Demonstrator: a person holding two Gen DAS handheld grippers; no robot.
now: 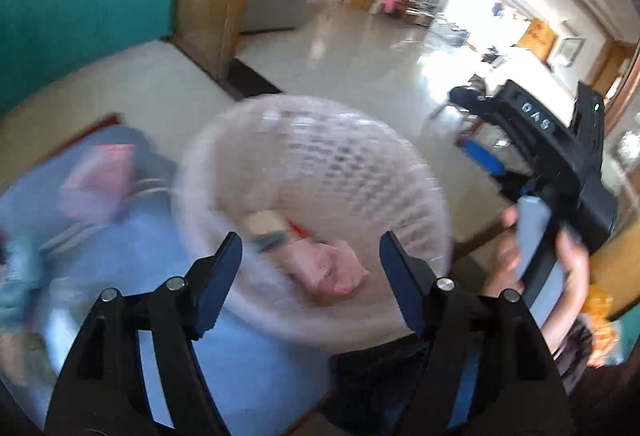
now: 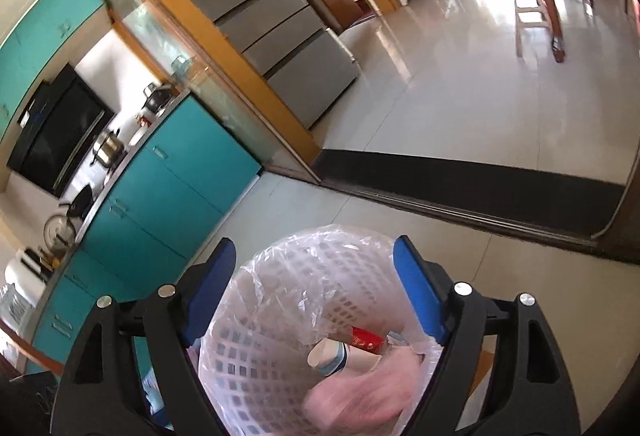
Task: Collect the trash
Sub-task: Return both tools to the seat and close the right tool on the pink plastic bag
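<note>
Left wrist view: a glossy tiled floor (image 1: 352, 48) runs from the centre to a bright doorway at upper right; teal cabinets (image 1: 88, 4) fill the upper left. A blue cloth-covered surface (image 1: 120, 244), blurred, occupies the lower left. The white lattice waste basket (image 1: 400, 172) sits at frame centre, blurred. Inside it lie pink crumpled trash (image 1: 328, 268) and a paper cup (image 1: 264, 224). The left claw (image 1: 311, 278) stands open at the bottom, nothing between its pads. At right, a hand (image 1: 568, 272) grips the right claw's handle.

Right wrist view: the tiled floor (image 2: 460, 104) fills the upper right, a grey refrigerator (image 2: 272, 20) the upper centre, and a teal counter (image 2: 168, 192) with cookware the left. The waste basket (image 2: 240, 356), lined with a clear plastic bag (image 2: 296, 256), sits at bottom centre. It holds the cup (image 2: 328, 354), a red packet (image 2: 366, 342) and the pink trash (image 2: 360, 392). The right claw (image 2: 315, 290) is open, empty.
</note>
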